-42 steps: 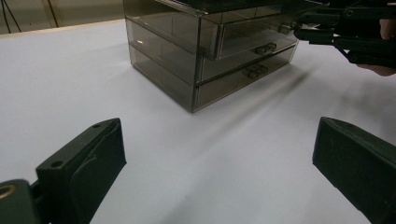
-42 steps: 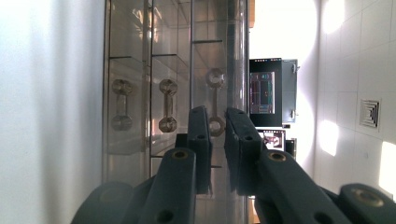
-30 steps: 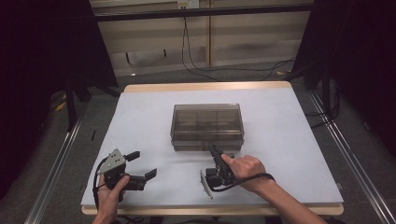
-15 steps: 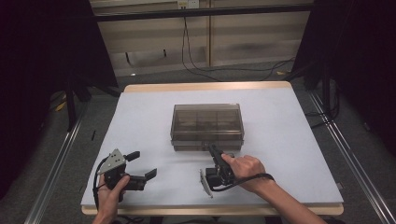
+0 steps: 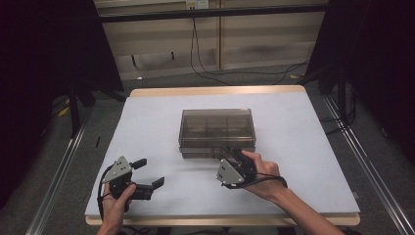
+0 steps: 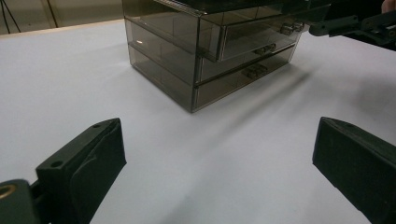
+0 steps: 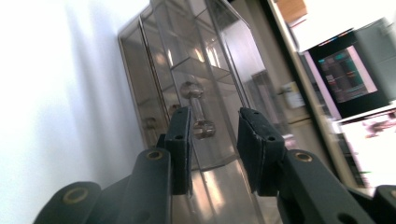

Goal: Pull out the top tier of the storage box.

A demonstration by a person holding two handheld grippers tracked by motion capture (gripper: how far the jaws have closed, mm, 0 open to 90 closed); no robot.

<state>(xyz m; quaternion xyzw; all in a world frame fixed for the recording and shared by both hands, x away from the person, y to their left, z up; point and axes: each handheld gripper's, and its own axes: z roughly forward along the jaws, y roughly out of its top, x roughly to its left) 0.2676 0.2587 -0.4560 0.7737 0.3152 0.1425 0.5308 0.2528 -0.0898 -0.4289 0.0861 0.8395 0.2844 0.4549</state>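
Note:
A smoky clear drawer box (image 5: 216, 128) stands mid-table with its drawer fronts facing me. My right gripper (image 5: 226, 152) is at the box's front. In the right gripper view its jaws (image 7: 212, 121) straddle the top drawer's small clear handle (image 7: 200, 119), a gap showing on each side, so it is open. In the left gripper view the box (image 6: 187, 60) has the top drawer (image 6: 252, 35) jutting slightly past the lower ones, with the right gripper (image 6: 329, 23) at that drawer's handle. My left gripper (image 5: 149, 172) rests near the front left, open wide and empty (image 6: 217, 140).
The white table (image 5: 303, 147) has bare surface all around the box. Metal rails run along both sides of the table, and cables lie on the floor beyond its far edge. A lit screen (image 7: 348, 74) shows far off in the right gripper view.
My right hand and gripper have edged a little closer to the box's front. The left gripper has not moved.

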